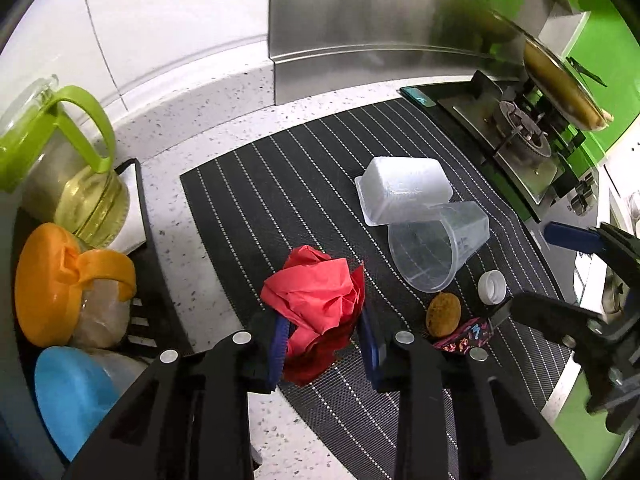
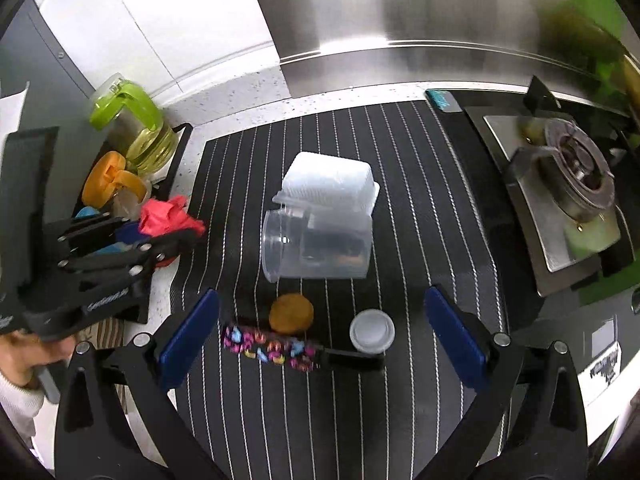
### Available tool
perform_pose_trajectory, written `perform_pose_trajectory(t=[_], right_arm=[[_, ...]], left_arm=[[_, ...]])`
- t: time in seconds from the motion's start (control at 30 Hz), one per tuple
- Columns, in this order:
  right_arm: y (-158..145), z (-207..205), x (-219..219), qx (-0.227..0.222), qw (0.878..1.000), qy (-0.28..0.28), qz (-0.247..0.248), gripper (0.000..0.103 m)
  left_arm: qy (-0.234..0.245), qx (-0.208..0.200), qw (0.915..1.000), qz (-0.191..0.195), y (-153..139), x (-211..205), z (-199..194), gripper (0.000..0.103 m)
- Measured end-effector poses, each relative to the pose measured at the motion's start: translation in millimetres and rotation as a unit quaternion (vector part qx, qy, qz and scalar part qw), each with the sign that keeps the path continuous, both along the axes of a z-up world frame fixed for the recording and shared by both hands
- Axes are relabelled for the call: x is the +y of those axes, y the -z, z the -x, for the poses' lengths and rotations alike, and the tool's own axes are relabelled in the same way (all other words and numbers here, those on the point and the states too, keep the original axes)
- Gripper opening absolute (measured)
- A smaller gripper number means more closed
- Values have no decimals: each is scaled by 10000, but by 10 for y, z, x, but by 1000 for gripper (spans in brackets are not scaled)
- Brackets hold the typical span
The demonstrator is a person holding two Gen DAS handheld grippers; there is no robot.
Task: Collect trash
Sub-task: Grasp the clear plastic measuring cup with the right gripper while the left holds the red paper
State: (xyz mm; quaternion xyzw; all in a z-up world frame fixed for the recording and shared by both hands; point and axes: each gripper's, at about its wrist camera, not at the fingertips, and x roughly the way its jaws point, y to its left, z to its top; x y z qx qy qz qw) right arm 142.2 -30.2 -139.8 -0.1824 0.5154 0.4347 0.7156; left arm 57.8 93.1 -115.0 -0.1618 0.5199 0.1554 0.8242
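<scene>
The crumpled red paper (image 1: 316,304) is pinched in the left claw (image 1: 325,346), apparently lifted off the striped mat (image 1: 280,184). The right claw (image 2: 322,344) is spread wide above a brown cookie (image 2: 291,313), white cap (image 2: 372,330) and patterned wrapper (image 2: 268,348).

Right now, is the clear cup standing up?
No, the clear cup lies on its side on the striped mat.

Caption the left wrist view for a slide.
Left gripper shut on red wrapper above striped mat; cup, tub, cap and cookie remain.
</scene>
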Motion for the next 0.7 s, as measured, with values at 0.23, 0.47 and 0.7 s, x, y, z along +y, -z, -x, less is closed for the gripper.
perform_pose_trajectory(t=[0.23, 0.47, 0.7], right_arm=[[151, -88, 211, 47, 9999, -49, 108, 100], [275, -136, 324, 166, 9997, -76, 131, 100], [328, -157, 385, 225, 9996, -131, 94, 99]], left_arm=[[-3, -72, 9999, 75, -31, 11, 38, 31], [35, -92, 9999, 84, -42, -9, 37, 31], [52, -81, 9999, 82, -33, -22, 34, 31]])
